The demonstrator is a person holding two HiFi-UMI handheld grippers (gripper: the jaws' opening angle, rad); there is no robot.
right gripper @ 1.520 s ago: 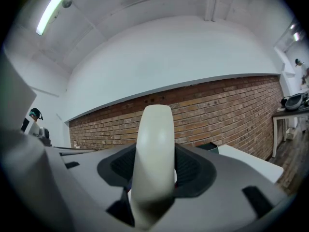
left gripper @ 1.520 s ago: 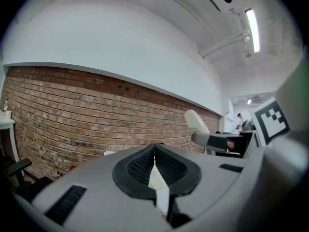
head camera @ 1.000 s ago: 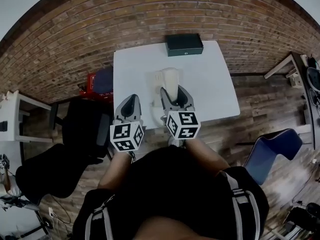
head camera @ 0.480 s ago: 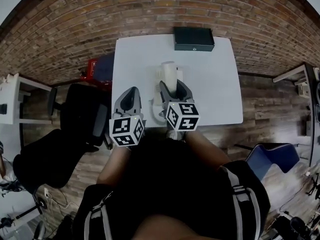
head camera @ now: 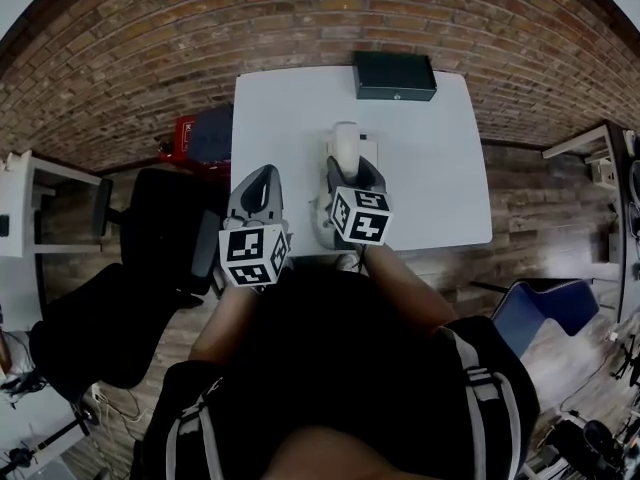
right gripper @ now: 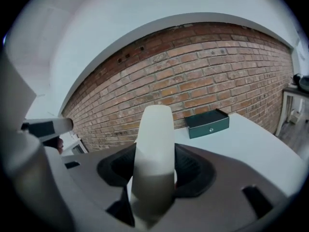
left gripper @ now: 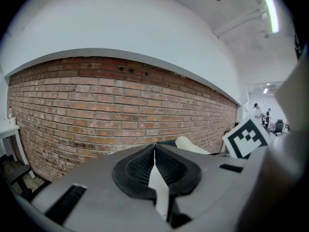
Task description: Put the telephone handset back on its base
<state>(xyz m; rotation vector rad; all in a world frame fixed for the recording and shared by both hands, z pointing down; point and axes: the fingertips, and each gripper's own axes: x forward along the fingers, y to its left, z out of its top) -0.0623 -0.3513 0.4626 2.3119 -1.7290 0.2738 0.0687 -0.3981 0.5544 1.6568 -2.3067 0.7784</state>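
My right gripper (head camera: 347,168) is shut on the cream telephone handset (head camera: 345,144), which sticks out forward past its jaws over the middle of the white table (head camera: 430,178). The pale telephone base (head camera: 369,150) shows just beside and beneath the handset; whether they touch I cannot tell. In the right gripper view the handset (right gripper: 153,144) stands upright between the jaws. My left gripper (head camera: 262,176) hangs over the table's near left part, shut with nothing in it. In the left gripper view its pads (left gripper: 145,164) meet, and the handset's tip (left gripper: 191,145) shows beyond them.
A dark green box (head camera: 394,75) lies at the table's far edge against the brick wall, also seen as the green box (right gripper: 207,123) in the right gripper view. A black chair (head camera: 160,248) stands left of the table, a blue chair (head camera: 545,303) to the right.
The right gripper has tilted and shifted slightly over the base with the handset still in it. The left gripper has hardly moved. The head camera's view has drifted.
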